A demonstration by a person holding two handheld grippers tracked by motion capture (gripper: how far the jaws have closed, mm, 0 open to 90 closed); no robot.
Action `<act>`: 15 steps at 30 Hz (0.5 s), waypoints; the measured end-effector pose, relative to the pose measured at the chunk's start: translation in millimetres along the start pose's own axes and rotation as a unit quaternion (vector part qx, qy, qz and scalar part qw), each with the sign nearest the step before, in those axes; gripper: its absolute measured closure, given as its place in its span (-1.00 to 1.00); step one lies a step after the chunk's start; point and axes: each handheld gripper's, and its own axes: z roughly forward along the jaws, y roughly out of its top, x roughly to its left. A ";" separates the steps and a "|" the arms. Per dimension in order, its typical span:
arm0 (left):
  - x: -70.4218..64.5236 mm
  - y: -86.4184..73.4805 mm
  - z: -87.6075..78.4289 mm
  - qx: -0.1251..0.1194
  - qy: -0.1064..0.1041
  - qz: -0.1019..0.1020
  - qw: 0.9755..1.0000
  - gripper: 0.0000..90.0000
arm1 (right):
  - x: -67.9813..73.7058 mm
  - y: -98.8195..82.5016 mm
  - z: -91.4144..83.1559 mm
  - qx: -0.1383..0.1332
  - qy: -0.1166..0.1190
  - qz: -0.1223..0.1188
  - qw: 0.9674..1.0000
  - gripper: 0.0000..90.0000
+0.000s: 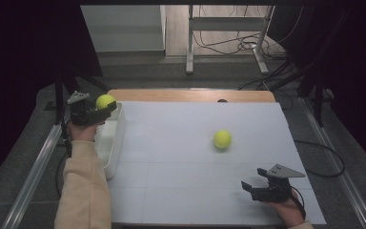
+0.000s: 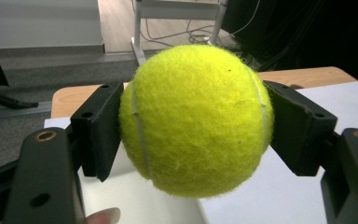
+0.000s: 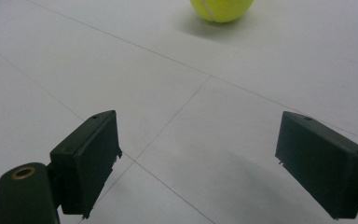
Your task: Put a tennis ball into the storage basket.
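Bin: white rect. bin [image 1: 116,143] is being seen at table's left edge, long side running front-to-back; inside can't be made out from high view.
Held ball: yellow-green tennis ball [image 2: 196,119] is being clamped betw. both pads of L gripper [image 1: 106,108], lifted over bin's far end, clear of table.
L gripper: jaws are being kept closed on held ball, pads pressed into felt both sides; a fingertip is being shown at bottom of L gripper view.
Loose ball: 2nd tennis ball [image 1: 222,139] is being left on white table [image 1: 181,157], right of centre, well apart from bin.
R gripper: R gripper [image 1: 246,186] is being held low near table's front right, jaws spread wide, nothing betw. them; loose ball ahead, near.
Counts: balls 2; bins 1; grippers 2.
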 end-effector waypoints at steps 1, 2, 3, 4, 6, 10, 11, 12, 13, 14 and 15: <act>0.5 -0.4 0.7 0.003 0.001 0.000 1.000 -0.42 | 0.0 -0.1 0.2 -0.001 0.001 0.000 1.000 -0.69; 0.7 -0.7 1.5 0.006 0.004 0.000 1.000 -0.42 | 0.0 0.0 -0.1 0.000 0.000 0.000 1.000 -0.69; 0.8 -0.9 2.2 0.010 0.008 0.002 1.000 -0.42 | 0.1 0.0 0.1 -0.001 0.001 0.000 1.000 -0.69; 0.9 -1.2 3.0 0.013 0.009 0.003 1.000 -0.42 | 0.1 0.1 0.0 0.000 0.001 0.000 1.000 -0.69; 1.8 -1.8 4.7 0.018 0.012 0.005 1.000 -0.42 | 0.1 0.0 0.3 -0.001 0.001 0.000 1.000 -0.69; 4.1 -3.6 7.0 0.025 0.014 0.003 1.000 -0.42 | 0.0 0.0 0.1 0.000 0.000 0.000 1.000 -0.69; 4.8 -4.3 7.6 0.027 0.015 0.000 1.000 -0.42 | 0.0 -0.1 0.3 0.000 0.001 0.001 1.000 -0.69; 5.2 -4.5 7.9 0.028 0.016 0.000 0.999 -0.42 | 0.0 -0.1 0.3 -0.001 0.001 0.001 1.000 -0.69; 5.4 -4.9 8.4 0.030 0.018 -0.001 0.999 -0.42 | 0.0 -0.1 0.3 -0.001 0.001 0.001 1.000 -0.69; 5.6 -5.2 9.0 0.032 0.019 -0.001 0.999 -0.42 | 0.0 -0.1 0.3 -0.001 0.001 0.001 1.000 -0.69; 5.9 -5.6 9.6 0.035 0.020 0.001 0.999 -0.42 | 0.0 -0.1 0.2 0.000 0.000 0.000 1.000 -0.69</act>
